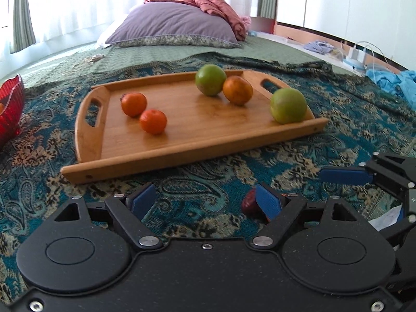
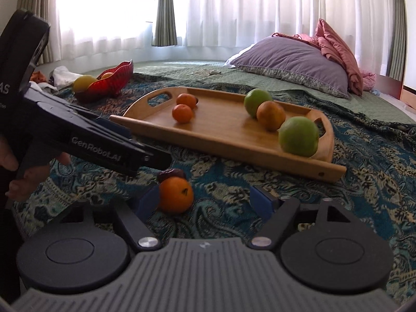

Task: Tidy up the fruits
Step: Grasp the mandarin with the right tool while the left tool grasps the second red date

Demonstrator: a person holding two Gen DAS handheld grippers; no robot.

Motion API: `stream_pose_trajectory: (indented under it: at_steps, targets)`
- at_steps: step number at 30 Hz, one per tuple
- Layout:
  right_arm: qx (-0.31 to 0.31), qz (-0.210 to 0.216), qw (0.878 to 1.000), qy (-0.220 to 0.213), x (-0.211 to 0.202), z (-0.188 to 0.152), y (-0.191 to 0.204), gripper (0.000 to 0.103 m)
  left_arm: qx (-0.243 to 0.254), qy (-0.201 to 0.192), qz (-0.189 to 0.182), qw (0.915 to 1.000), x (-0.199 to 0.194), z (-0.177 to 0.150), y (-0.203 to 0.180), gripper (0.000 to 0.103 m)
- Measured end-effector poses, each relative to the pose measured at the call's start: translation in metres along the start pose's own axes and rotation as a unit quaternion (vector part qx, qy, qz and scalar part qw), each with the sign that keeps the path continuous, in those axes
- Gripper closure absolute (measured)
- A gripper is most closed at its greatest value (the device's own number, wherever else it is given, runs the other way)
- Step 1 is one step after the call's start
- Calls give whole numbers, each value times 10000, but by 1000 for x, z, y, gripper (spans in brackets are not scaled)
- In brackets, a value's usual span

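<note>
- The small round orange mandarin lies on the patterned cloth, lower centre of the right view, touching my left pad.
- My right claw is wide open and holds nothing; my left claw also.
- I think it is light, a little soft and rolls easily; I should take it at the middle.

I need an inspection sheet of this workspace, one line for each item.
Surface: patterned blanket on a bed.
Job's things: wooden tray with three oranges and two green fruits; loose orange and a dark fruit on the blanket; red bowl holding fruit.
Clutter: blue cloth, pillow.
Grippers: left claw open; right claw open, orange by its left finger.
Cables: white cables.
Surroundings: curtains.
</note>
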State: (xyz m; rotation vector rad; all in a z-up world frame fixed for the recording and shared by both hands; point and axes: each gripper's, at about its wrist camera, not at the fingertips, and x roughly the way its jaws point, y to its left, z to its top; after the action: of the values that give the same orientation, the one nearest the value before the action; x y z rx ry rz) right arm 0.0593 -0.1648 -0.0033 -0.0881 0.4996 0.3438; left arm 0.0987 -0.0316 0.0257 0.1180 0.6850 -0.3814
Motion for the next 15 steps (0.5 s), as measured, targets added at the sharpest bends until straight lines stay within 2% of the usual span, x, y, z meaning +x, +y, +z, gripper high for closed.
stream_pose_trajectory:
  at_steps: [4, 8, 13, 15]
  targets:
    - [-89, 53, 9999, 41, 3, -3, 7, 25, -102, 80, -195, 9997, 3, 1, -1, 24]
    - [-128, 71, 9999, 48, 6, -5, 11, 33, -376, 200, -427, 9982, 6, 3, 4, 36]
    - [-61, 110, 9999, 46, 8, -6, 12, 37, -764, 342, -789, 9934, 10, 4, 7, 47]
    - [-35, 126, 9999, 35, 7, -6, 12, 42, -865, 363, -919, 9913, 11, 5, 8, 52]
